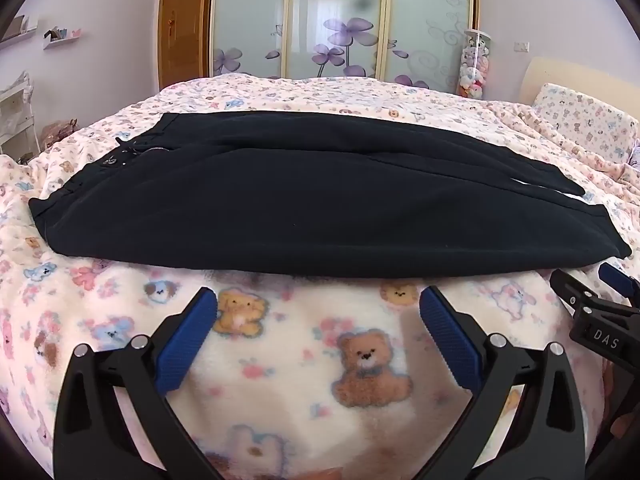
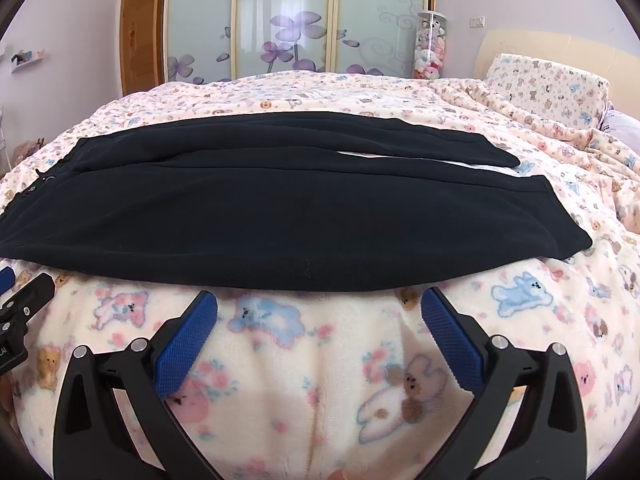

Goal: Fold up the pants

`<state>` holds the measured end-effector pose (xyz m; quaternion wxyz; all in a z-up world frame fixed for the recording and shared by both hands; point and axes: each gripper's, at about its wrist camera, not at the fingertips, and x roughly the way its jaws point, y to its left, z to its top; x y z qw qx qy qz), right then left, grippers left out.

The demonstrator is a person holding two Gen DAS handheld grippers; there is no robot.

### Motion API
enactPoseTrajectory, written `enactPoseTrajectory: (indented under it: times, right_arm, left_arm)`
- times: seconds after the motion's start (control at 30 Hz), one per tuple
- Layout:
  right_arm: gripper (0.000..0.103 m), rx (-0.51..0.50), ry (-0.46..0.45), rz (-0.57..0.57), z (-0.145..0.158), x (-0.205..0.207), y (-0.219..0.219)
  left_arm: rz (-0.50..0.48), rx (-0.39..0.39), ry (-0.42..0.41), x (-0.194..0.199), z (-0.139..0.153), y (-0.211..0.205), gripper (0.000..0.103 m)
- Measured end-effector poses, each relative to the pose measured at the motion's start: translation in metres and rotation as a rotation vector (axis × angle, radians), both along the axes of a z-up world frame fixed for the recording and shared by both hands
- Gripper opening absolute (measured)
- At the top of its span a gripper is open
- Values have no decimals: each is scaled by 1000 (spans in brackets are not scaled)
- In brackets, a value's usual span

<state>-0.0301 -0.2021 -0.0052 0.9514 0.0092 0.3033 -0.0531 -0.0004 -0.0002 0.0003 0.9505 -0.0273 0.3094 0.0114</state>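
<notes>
- Black fabric pants [image 1: 320,200] lie spread flat across a fleece blanket printed with teddy bears [image 1: 280,360], waistband to the left and leg hems to the right, the two legs side by side.
- Left gripper [image 1: 318,308] — black arms, blue textured pads — hangs over the blanket just short of the pants' near edge, jaws spread wide with nothing between them.
- Right gripper [image 2: 319,308] sits in the same pose further along that edge, jaws likewise wide apart and empty, its pads [image 2: 188,344] clear of the cloth.
- Only the left wrist view shows the waistband's button and zipper [image 1: 132,152] plainly; in the right wrist view that end runs off toward the frame's left side.
- Right wrist view gives more of the hem end [image 2: 560,232] and the bear-print pillow [image 2: 548,88] against the pale headboard.
- Each camera catches the other gripper at its margin: the right one at the left view's right edge [image 1: 600,300], the left one at the right view's left edge.
- Frosted wardrobe doors with purple flowers [image 1: 340,20] and a clear tube of plush toys [image 2: 430,46] stand beyond the bed in both views.
</notes>
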Motion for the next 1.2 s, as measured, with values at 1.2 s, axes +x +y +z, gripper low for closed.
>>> enactPoseTrajectory:
  times: [1.2]
  right_arm:
    - [102,4,14,-1,-1,3,2]
  left_arm:
    - [-2,1,9,-1,-2,0,101]
